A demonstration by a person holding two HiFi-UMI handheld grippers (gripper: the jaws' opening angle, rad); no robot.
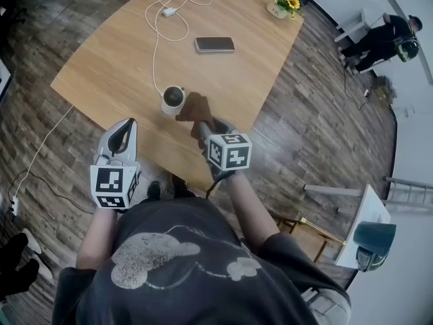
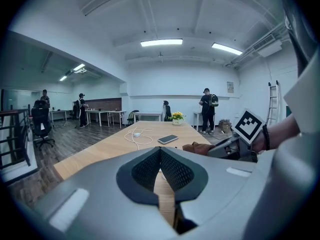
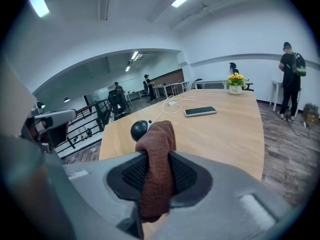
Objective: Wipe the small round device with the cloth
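Note:
The small round device [image 1: 173,98], dark-topped with a pale rim, stands near the wooden table's [image 1: 122,66] front edge; a white cable [image 1: 157,42] runs to it. In the right gripper view the device [image 3: 139,129] shows as a black ball just behind and left of the cloth. My right gripper [image 1: 201,123] is shut on a brown cloth [image 1: 195,105], whose free end lies just right of the device. The cloth [image 3: 158,154] fills the space between the jaws of the right gripper [image 3: 159,170]. My left gripper [image 1: 124,126] hangs off the table's front edge, shut and empty, as the left gripper view [image 2: 160,154] confirms.
A phone [image 1: 214,44] lies mid-table and a flower pot [image 1: 283,4] stands at the far corner. A charger plug [image 1: 168,11] ends the cable. A person [image 1: 380,38] stands on the floor at the far right; a white side table [image 1: 362,215] stands at my right.

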